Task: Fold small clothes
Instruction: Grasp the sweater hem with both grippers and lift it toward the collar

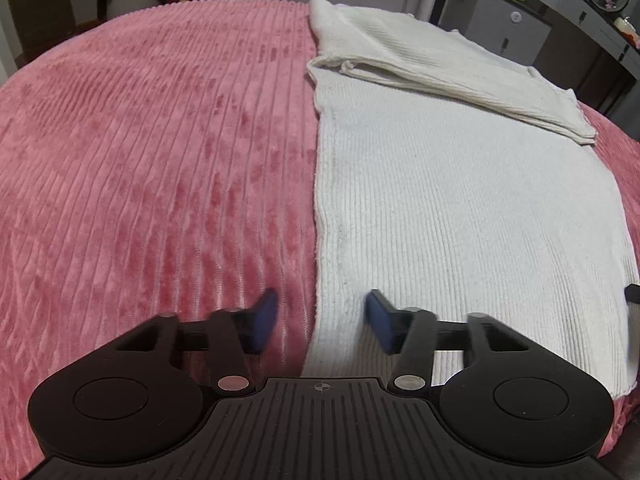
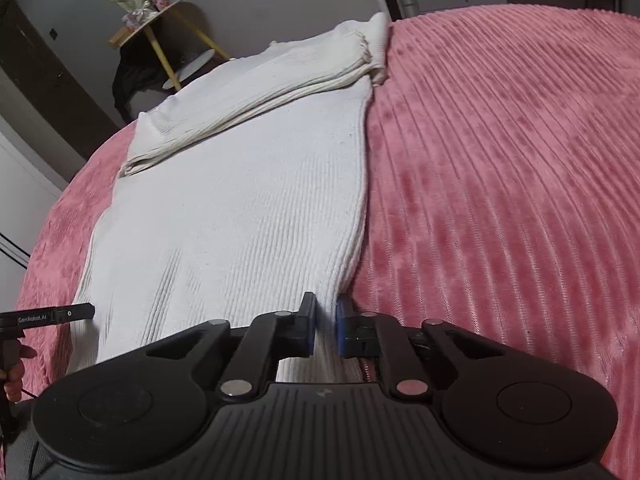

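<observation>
Pink ribbed blanket (image 1: 160,160) fills the frame from both wrists, plush and corduroy-like, its ridges running away toward the far edge. Behind it on the left wrist view, a grey cabinet (image 1: 512,28) with a cluttered top stands at the right, and a small round side table (image 2: 160,32) with yellow legs shows beyond the blanket's far edge in the right wrist view.

Lying flat on the blanket is the white sweater (image 1: 460,208), fine vertical ribs, long body stretched away from the cameras. One sleeve (image 1: 452,76) is folded across the upper part, doubled over and slanting. The sweater's left edge runs straight down the blanket, its hem near the cameras.

Wide pink space lies to the left of the garment in the left view, and equally wide to the right of it in the right view.

Left gripper (image 1: 320,320) hovers low at the near left edge of the sweater, blue pads (image 1: 266,320) spread wide apart, one over blanket, one over knit, nothing between them.

Right gripper (image 2: 325,328) sits at the near right edge, its blue pads (image 2: 343,332) pinched in close with a strip of the white knit caught between them.
</observation>
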{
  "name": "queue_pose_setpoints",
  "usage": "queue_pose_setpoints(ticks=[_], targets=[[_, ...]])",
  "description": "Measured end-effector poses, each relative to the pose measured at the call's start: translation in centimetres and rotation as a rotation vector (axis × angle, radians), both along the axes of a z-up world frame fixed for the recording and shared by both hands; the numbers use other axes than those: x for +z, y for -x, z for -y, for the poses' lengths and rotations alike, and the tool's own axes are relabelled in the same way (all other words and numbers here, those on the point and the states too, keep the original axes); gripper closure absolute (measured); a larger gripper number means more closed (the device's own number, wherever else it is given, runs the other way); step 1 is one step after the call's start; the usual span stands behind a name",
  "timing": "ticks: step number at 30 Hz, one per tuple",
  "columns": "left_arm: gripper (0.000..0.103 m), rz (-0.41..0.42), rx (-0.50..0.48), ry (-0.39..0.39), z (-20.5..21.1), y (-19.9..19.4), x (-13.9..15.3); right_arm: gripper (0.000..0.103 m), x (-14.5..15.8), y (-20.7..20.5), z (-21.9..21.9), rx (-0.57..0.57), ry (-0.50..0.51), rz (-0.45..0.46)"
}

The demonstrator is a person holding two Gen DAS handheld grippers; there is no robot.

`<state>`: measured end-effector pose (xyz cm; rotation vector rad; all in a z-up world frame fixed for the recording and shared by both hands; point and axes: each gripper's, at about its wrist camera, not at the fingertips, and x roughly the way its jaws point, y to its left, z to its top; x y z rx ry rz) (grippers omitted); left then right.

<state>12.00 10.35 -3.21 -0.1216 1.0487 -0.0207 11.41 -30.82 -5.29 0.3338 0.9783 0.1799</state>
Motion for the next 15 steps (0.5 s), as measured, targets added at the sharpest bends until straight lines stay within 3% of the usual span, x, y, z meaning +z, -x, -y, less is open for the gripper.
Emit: queue_pose_setpoints(ticks=[2, 5, 8, 9, 10, 12, 15], targets=[[0.083, 0.002, -0.007, 0.023, -0.21, 0.00, 0.08, 0.095, 0.11, 0.06, 0.16, -0.002, -0.013, 0.006], [0.083, -0.007, -0.023, 0.044, -0.34, -0.28, -0.14, 0.092, 0.07, 0.05, 0.43, -0.005, -0.027, 0.001], [0.069, -0.015, -0.039, 0.095, -0.62, -0.40, -0.31, 0.090, -0.14, -0.09, 0.37, 0.010, -0.029, -0.026], [0.069, -0.015, -0.046, 0.106, -0.58, -0.35, -0.32, 0.090, -0.14, -0.10, 0.35, 0.015, -0.029, -0.027], [0.070, -0.019, -0.053, 0.109, -0.55, -0.42, -0.41, 0.090, -0.15, -0.11, 0.33, 0.017, -0.032, -0.030], [0.093, -0.033, -0.069, 0.126, -0.54, -0.63, -0.58, 0.090, -0.26, -0.20, 0.38, 0.020, -0.044, -0.037], [0.094, -0.028, -0.092, 0.152, -0.67, -0.84, -0.08, 0.095, -0.04, -0.32, 0.54, 0.037, -0.079, -0.027]])
